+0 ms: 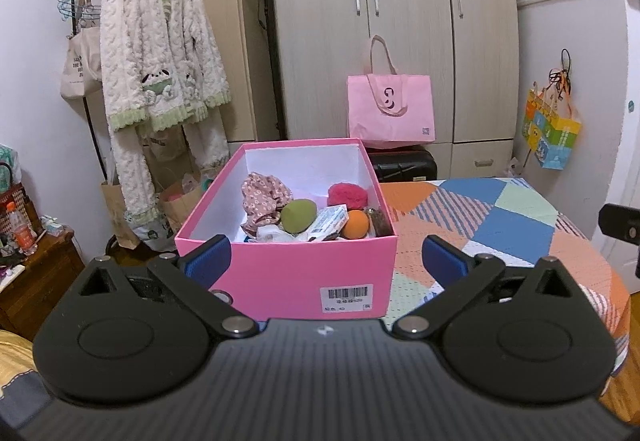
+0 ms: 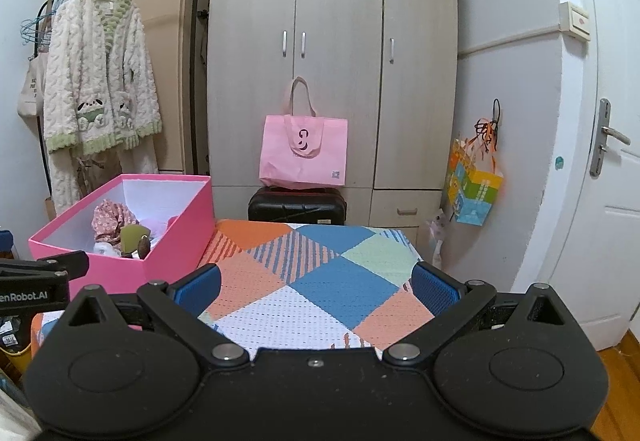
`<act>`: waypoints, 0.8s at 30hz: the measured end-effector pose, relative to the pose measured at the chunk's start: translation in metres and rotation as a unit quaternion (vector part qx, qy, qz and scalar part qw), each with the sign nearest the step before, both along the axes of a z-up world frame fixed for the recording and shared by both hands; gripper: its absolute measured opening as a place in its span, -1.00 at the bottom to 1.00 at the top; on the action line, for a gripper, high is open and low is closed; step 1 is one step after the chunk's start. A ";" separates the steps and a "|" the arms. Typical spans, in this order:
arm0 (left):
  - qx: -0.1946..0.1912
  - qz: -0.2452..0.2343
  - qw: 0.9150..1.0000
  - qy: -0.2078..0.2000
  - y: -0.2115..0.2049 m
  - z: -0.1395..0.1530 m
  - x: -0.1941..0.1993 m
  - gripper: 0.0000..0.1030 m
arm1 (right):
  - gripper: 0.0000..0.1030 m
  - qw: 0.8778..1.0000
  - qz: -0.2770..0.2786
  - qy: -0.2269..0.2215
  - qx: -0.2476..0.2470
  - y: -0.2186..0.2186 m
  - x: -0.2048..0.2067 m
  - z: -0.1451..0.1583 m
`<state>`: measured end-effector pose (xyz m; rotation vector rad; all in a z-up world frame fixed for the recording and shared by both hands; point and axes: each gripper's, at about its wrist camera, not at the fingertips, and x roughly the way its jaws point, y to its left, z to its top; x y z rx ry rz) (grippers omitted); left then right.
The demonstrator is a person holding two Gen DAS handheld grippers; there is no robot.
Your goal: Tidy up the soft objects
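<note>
Soft things lie piled in the pink box [image 1: 286, 273]: a floral cloth [image 1: 260, 193], a green ball [image 1: 298, 215], an orange ball [image 1: 355, 224], a red puff [image 1: 347, 196]. It sits at the left edge of the tabletop [image 1: 500, 217], on the patchwork cover. Left tool [image 1: 326, 259] is released, empty, facing the box's near wall. Right tool [image 2: 316, 283] is also released, over bare cover.

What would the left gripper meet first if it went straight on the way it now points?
Most likely the near wall of the pink box, which fills the gap ahead of the open left gripper; depth is unclear.
</note>
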<state>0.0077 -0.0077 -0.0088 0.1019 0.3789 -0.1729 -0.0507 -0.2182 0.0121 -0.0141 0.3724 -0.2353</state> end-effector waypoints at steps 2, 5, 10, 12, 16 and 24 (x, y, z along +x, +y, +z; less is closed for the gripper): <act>0.002 -0.002 1.000 -0.001 0.000 0.000 0.000 1.00 | 1.00 1.000 0.001 0.000 -0.001 0.000 0.000 0.000; -0.001 -0.010 1.000 0.003 0.000 0.000 0.000 1.00 | 1.00 1.000 0.002 -0.001 -0.001 0.001 -0.001 0.000; -0.004 -0.014 1.000 0.003 0.001 -0.001 0.000 1.00 | 1.00 1.000 0.000 -0.003 -0.006 0.004 -0.003 -0.001; -0.004 -0.014 1.000 0.003 0.002 -0.002 0.001 1.00 | 1.00 1.000 0.002 -0.002 -0.004 0.004 -0.002 -0.001; -0.020 -0.031 0.999 0.004 0.005 -0.001 0.000 1.00 | 1.00 1.000 0.003 0.002 -0.003 0.004 -0.001 -0.002; -0.019 -0.030 0.999 0.007 0.003 -0.002 -0.001 1.00 | 1.00 1.000 0.005 0.000 0.000 0.004 0.000 -0.001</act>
